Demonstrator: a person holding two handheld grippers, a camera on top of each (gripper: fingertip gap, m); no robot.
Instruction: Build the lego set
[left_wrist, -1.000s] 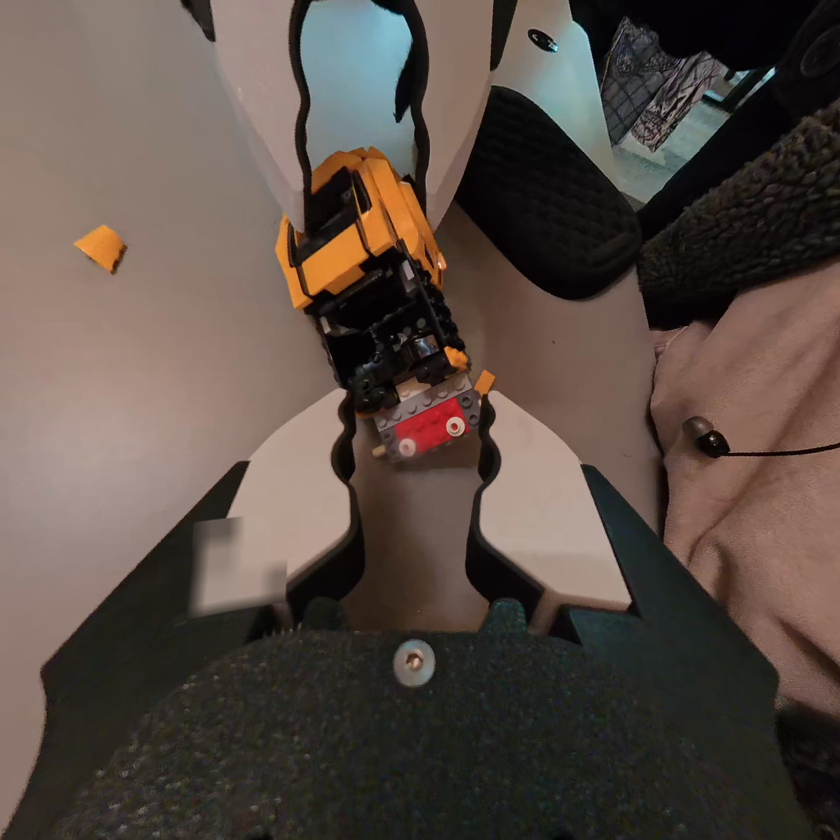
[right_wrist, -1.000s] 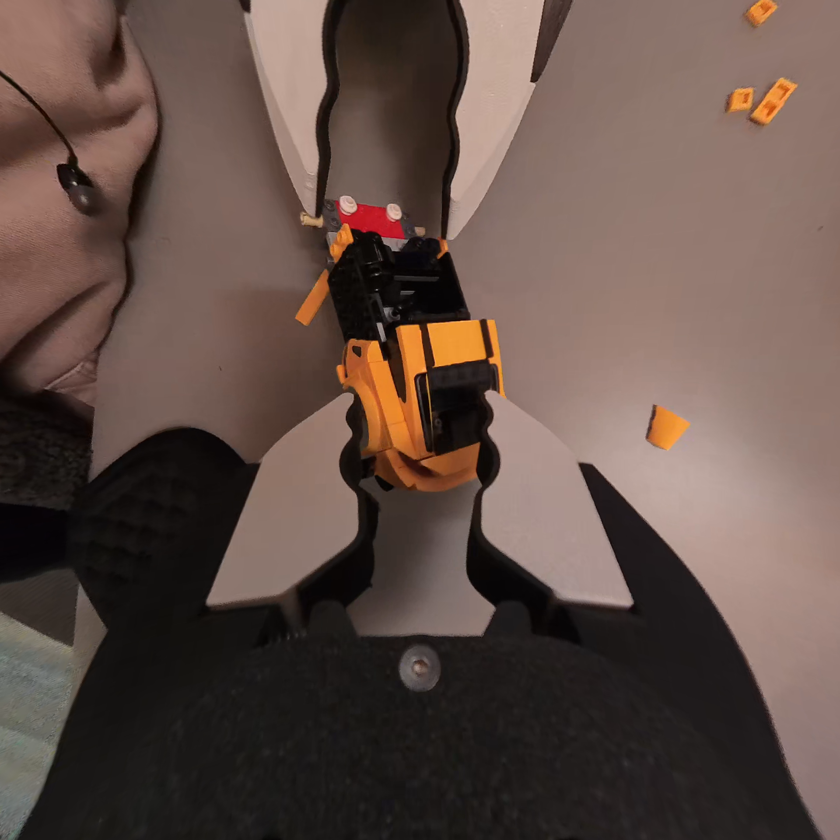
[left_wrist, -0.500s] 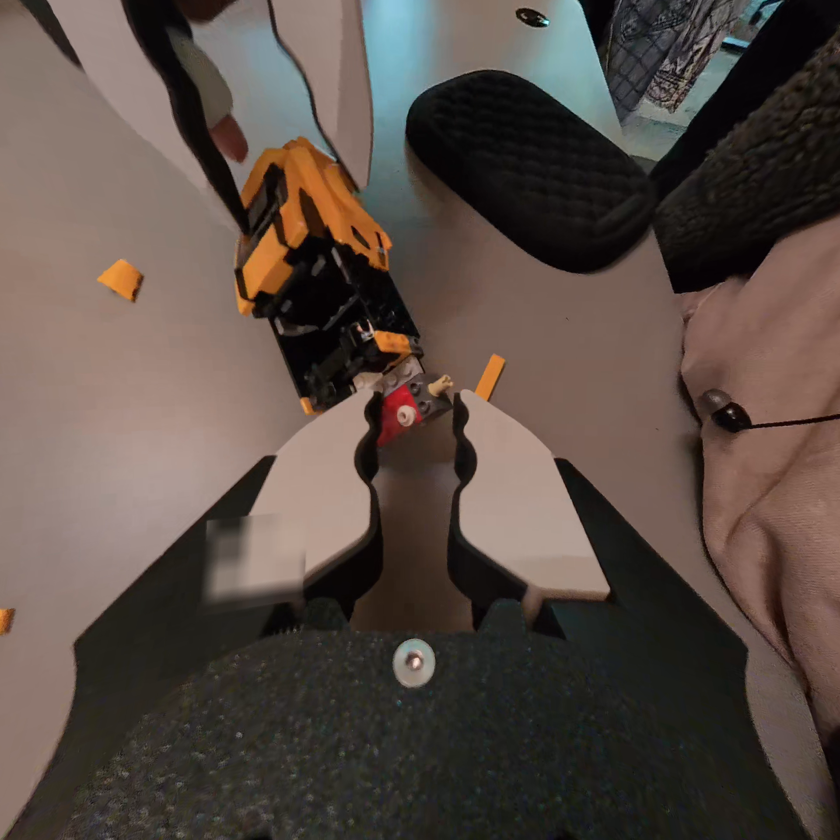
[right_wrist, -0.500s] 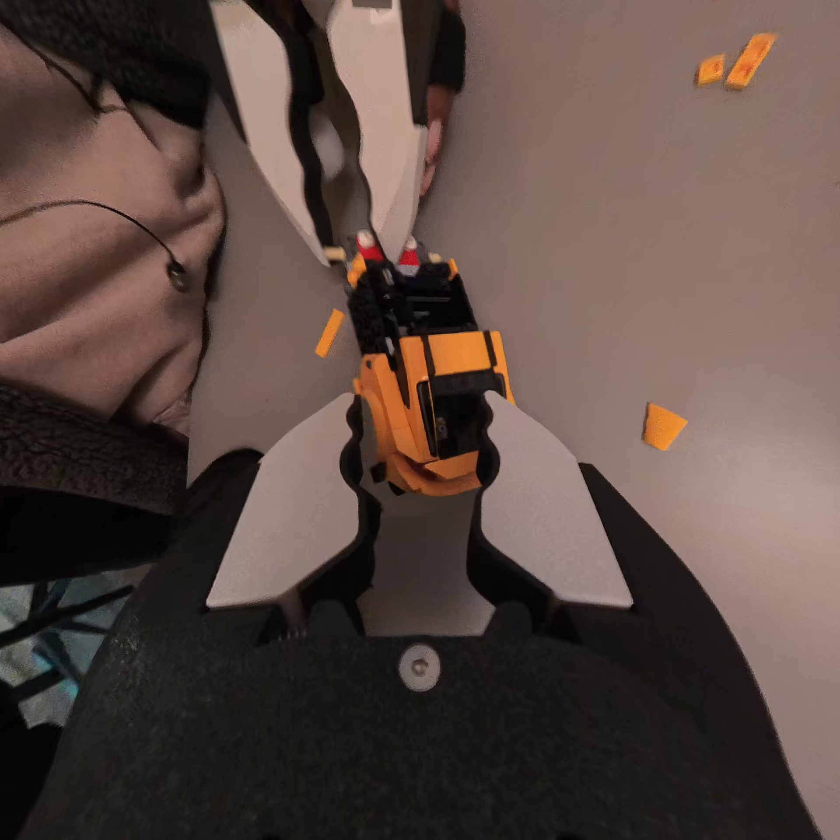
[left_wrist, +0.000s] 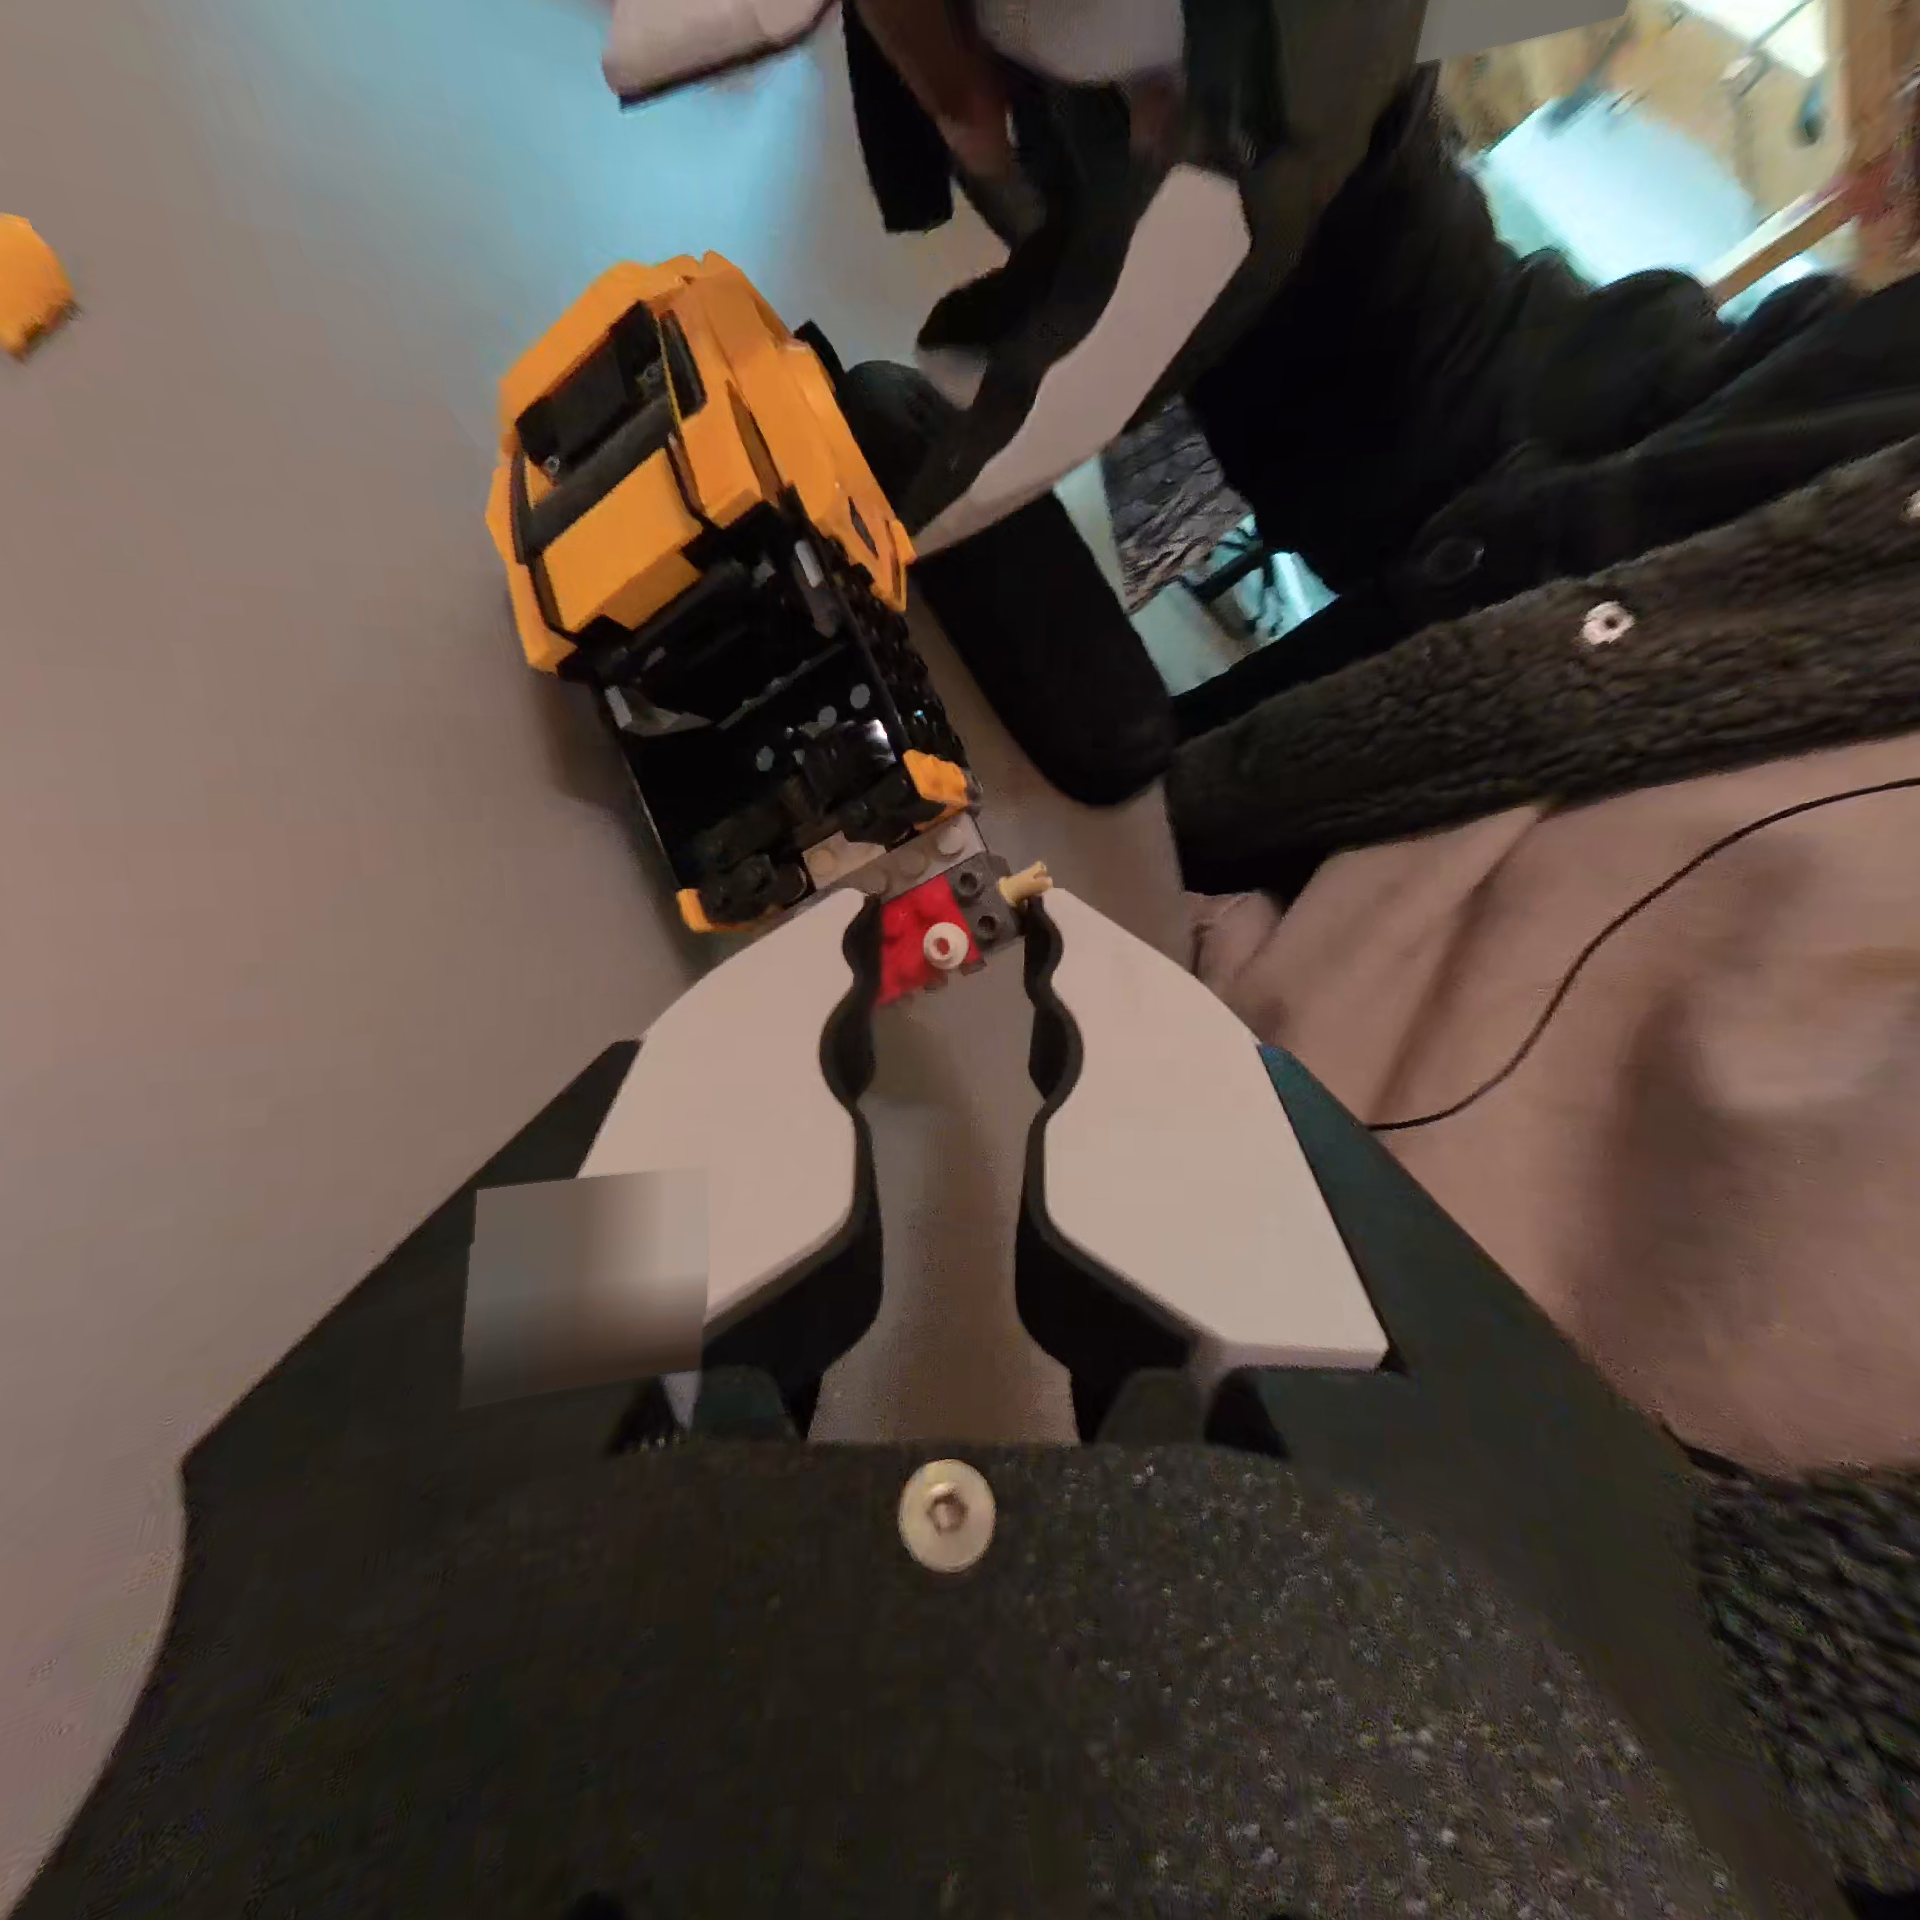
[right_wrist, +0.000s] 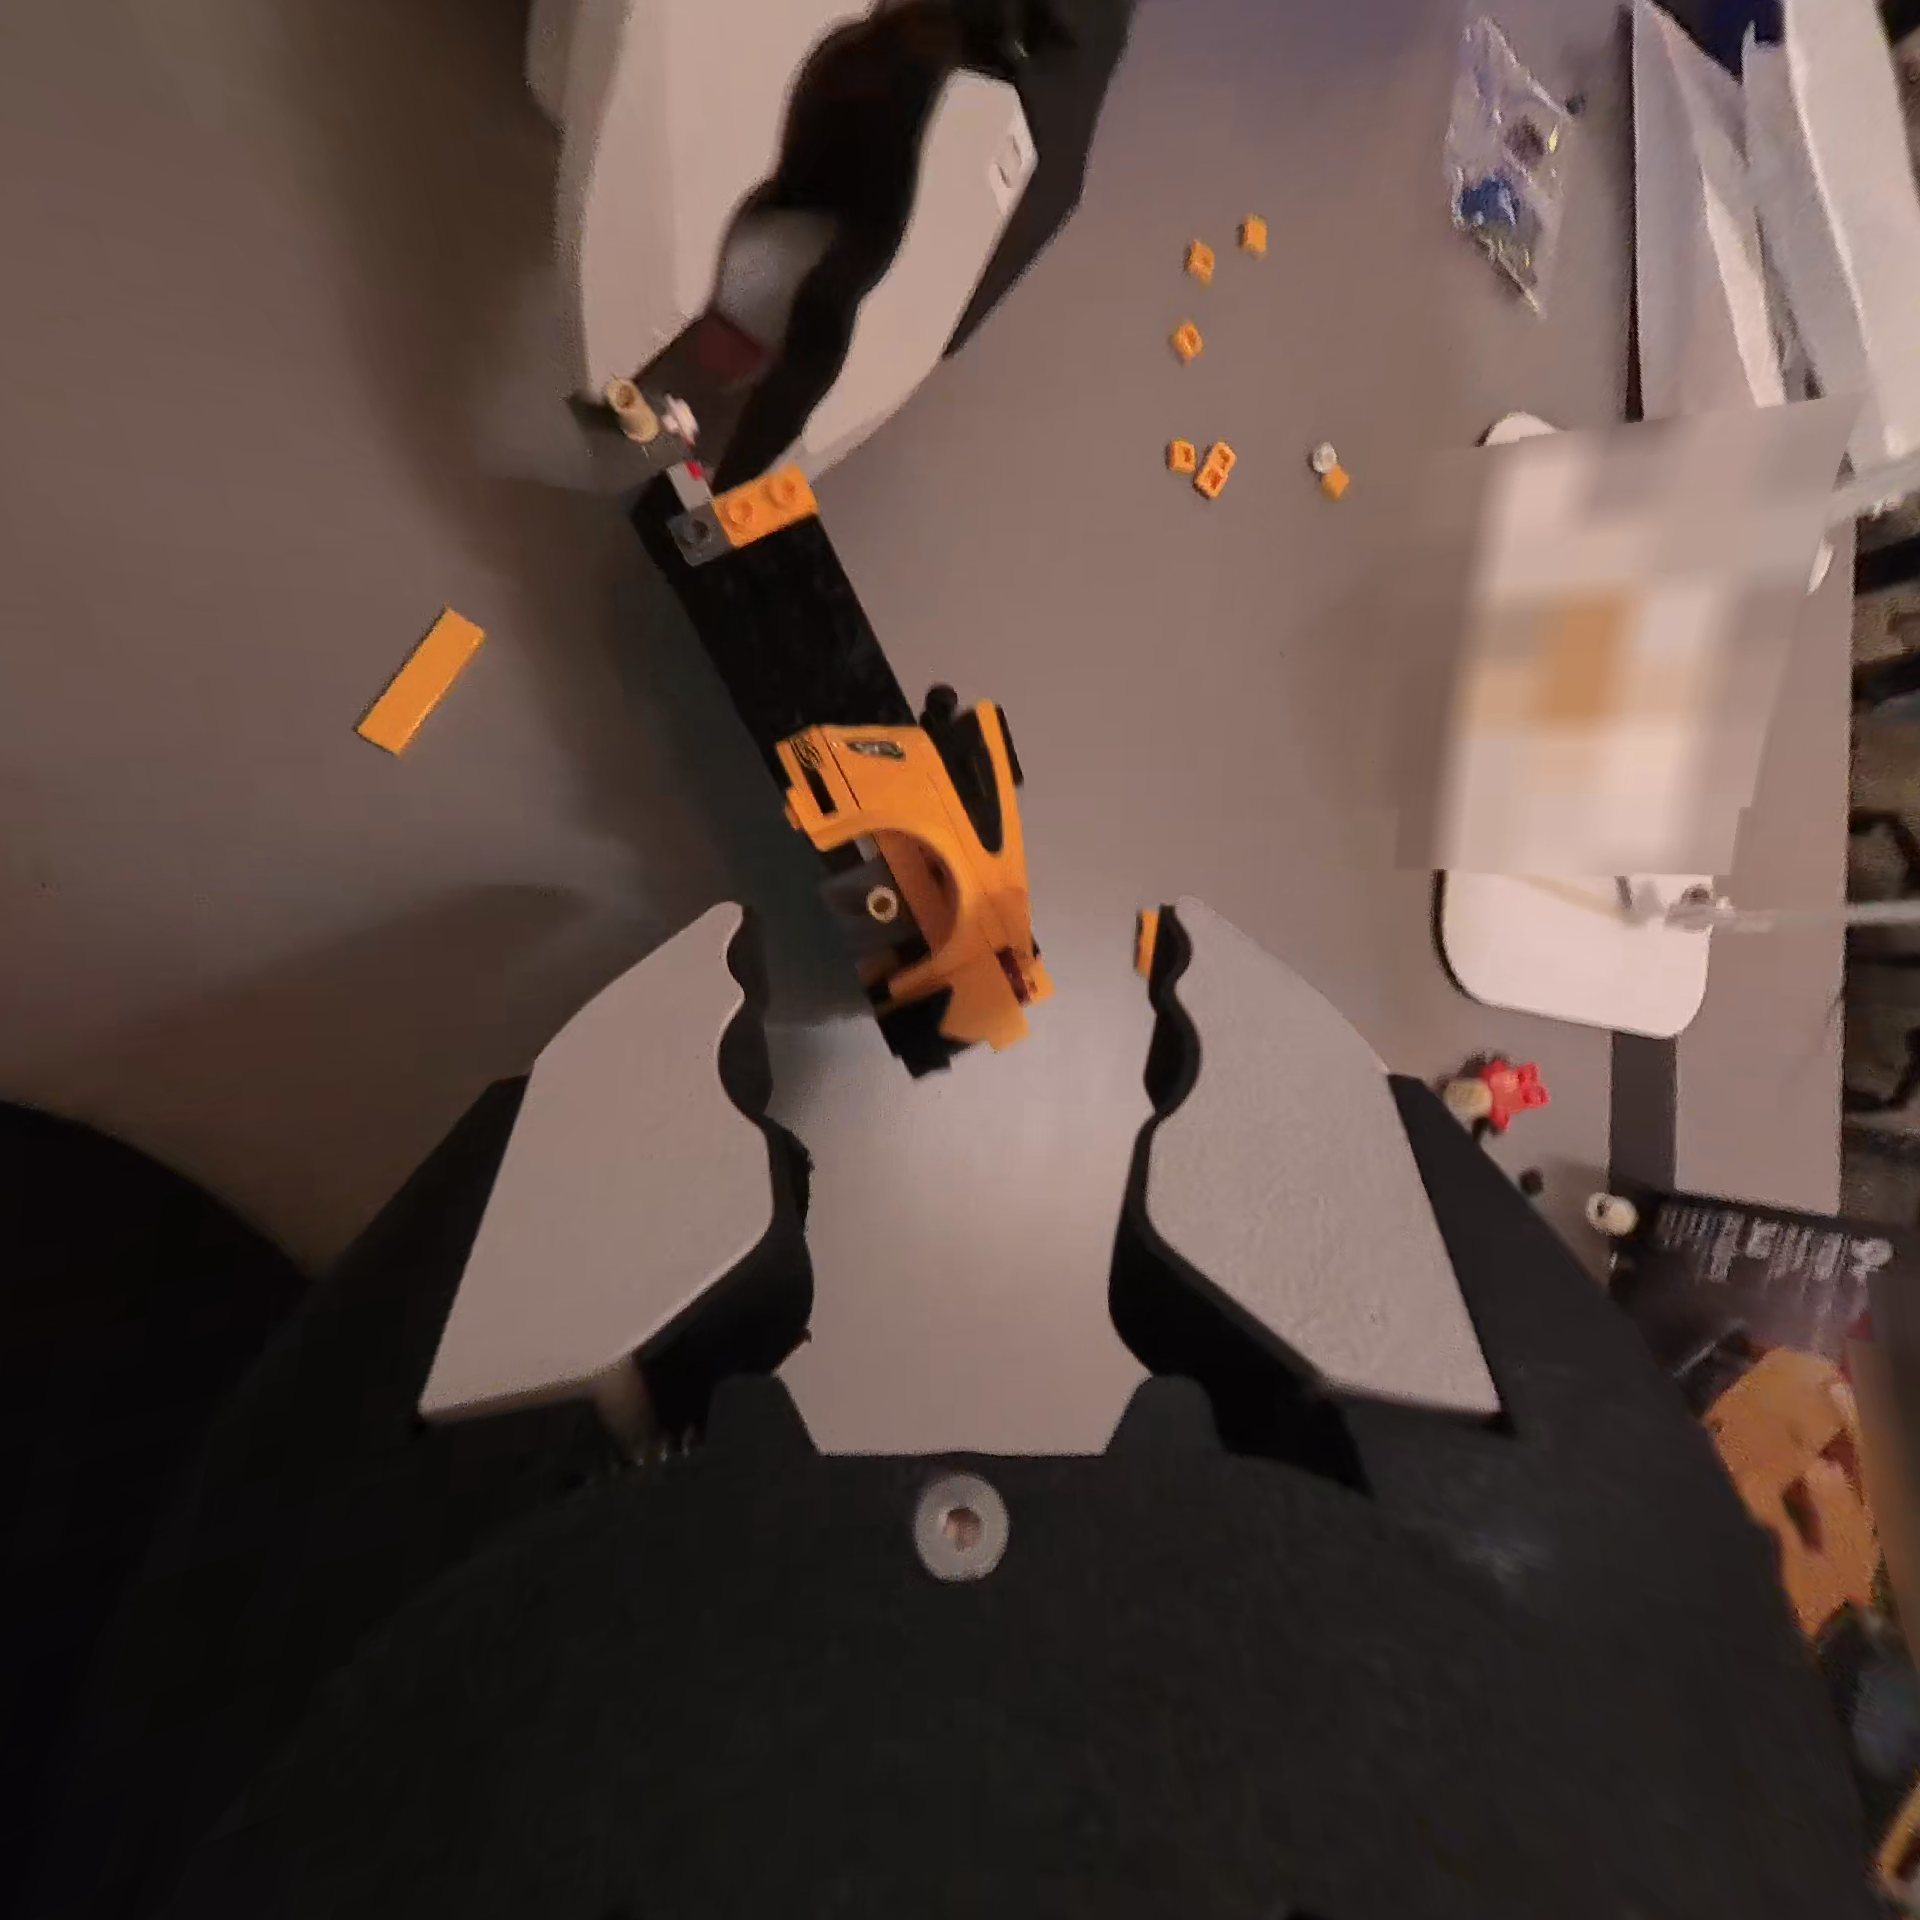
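My toy car (left_wrist: 717, 540) is orange and black with a red and grey end; orange bits (right_wrist: 421, 681) dot the plain grey bench (right_wrist: 260, 883).

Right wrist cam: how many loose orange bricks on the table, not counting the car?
8: long flat tile left of the car; three small pieces upper right; three lower; one right of the car's near end, partly hidden. Others may be hidden.

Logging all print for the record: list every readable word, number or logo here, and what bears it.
Orange brick-built car: two small decals on its side, too small to read.
Black printed sheet: white print, too blurred to read.
Nothing else bears legible writing.
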